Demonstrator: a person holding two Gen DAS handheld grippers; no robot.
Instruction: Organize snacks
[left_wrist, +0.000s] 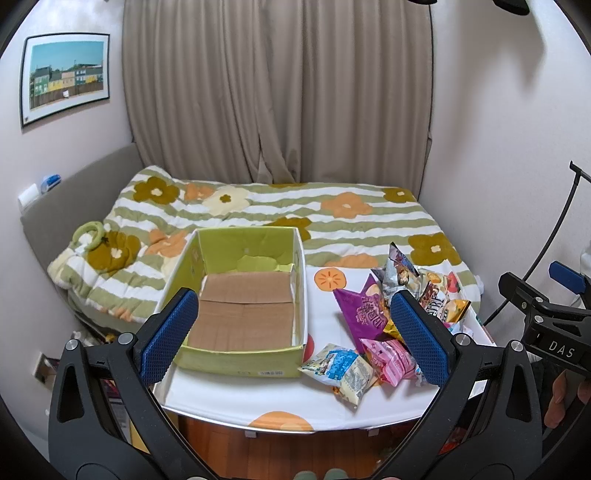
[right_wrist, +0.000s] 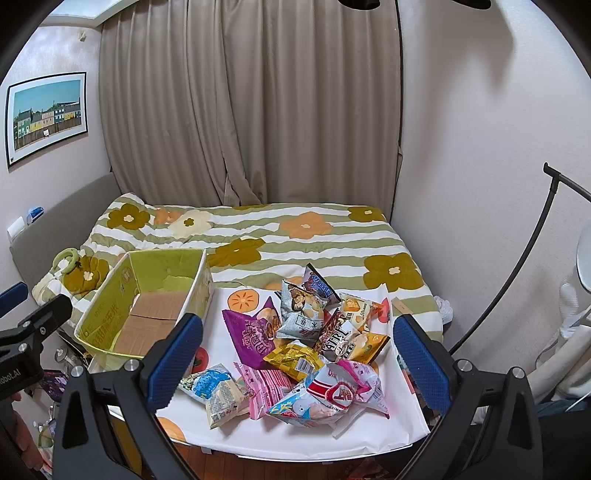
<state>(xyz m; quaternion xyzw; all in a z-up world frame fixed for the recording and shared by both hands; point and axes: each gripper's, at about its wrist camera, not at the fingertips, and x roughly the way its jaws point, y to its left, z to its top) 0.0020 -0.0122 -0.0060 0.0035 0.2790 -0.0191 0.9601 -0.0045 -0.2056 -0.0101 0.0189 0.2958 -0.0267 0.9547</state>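
Note:
An empty green cardboard box with a brown floor stands on the left of a small white table. A pile of snack bags lies to its right, with a purple bag, a pink bag and a blue and white bag. My left gripper is open and empty, held above the box's near right corner. My right gripper is open and empty, held above the snack pile.
A bed with a striped flower quilt lies behind the table. Beige curtains hang at the back. A black curved stand is on the right. Wooden floor shows below the table's front edge.

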